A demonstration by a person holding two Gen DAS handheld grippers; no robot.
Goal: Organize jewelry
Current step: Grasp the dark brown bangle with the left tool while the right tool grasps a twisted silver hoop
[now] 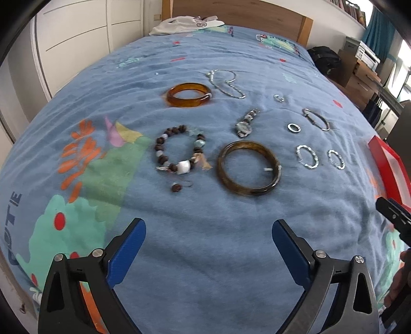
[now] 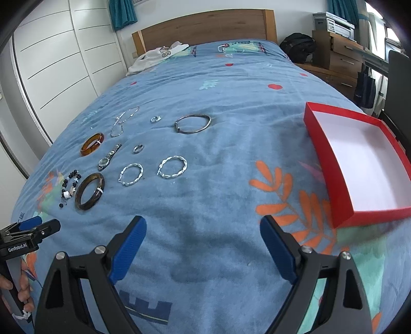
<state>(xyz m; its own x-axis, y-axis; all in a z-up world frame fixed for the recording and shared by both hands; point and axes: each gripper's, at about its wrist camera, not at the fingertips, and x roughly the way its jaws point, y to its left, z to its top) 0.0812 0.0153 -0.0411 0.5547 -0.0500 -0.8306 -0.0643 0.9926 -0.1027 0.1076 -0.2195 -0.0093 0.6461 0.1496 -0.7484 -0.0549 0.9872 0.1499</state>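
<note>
Surface: bed, blue fleece blanket (image 2: pixel 218 84), orange leaf print; wooden headboard (image 2: pixel 205 24), white wardrobe (image 2: pixel 51 64).

Jewelry spread flat on blanket: amber bangle (image 1: pixel 188 94), dark marbled bangle (image 1: pixel 248 168), beaded bracelet (image 1: pixel 178 151), wristwatch (image 1: pixel 245 123), chain (image 1: pixel 226 83), twisted silver hoops (image 2: pixel 172 167).

Red box (image 2: pixel 359 159), white inside, near right edge.

Left gripper (image 1: pixel 208 244), right gripper (image 2: pixel 203 241): jaws spread wide, holding nothing.

A fuzzy, matt blue bedspread (image 1: pixel 195 231) is carrying glossy amber bangles (image 1: pixel 188 94), shiny twisted metal rings (image 1: pixel 307 156) and a wooden-bead bracelet (image 1: pixel 177 150). The red box (image 2: pixel 359 164) is looking like matt card; the headboard (image 2: pixel 205 25) is showing smooth wood.
</note>
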